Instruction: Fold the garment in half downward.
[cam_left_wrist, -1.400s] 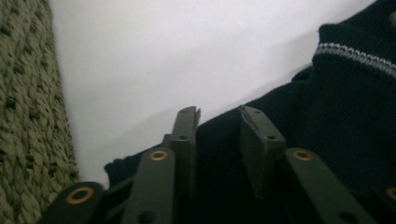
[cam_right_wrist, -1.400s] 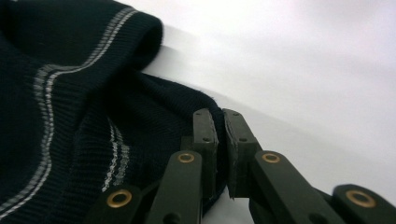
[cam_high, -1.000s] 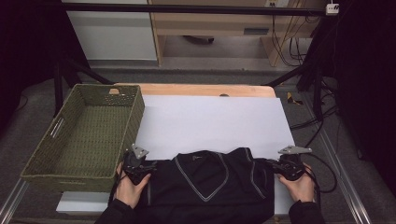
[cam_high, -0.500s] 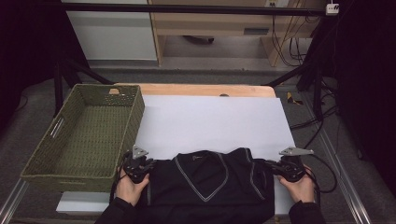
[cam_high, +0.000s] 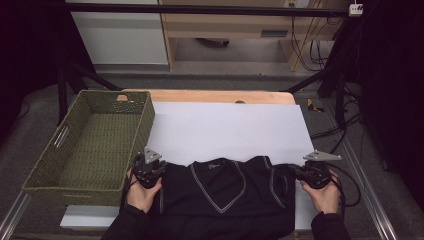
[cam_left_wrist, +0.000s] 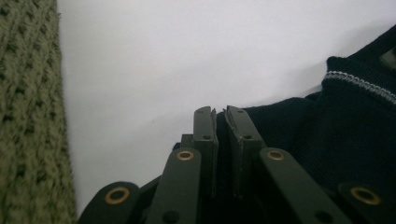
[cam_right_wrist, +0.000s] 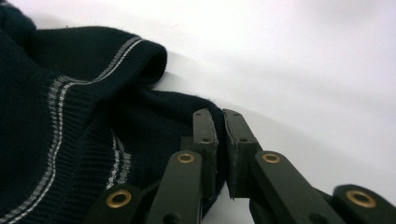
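My left tongs have just closed on the dark knitted V-neck sweater at the desk's near edge; my right tongs pinch its other shoulder, ready to lift it evenly.

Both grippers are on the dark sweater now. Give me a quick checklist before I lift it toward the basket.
1. Left gripper shut on the dark navy knit sweater with grey stripe trim: ok; its jaws have just been closing and fabric sits between them.
2. Right gripper shut on the sweater's edge: ok, cloth is pinched between the fingers.
3. Grips on opposite sides of the sweater: ok in the high view.
4. Green woven rectangular basket free to receive it: ok, nothing seen inside.
5. White sheet ahead of the sweater bare: ok.
6. How deep each pinch goes: cannot tell.
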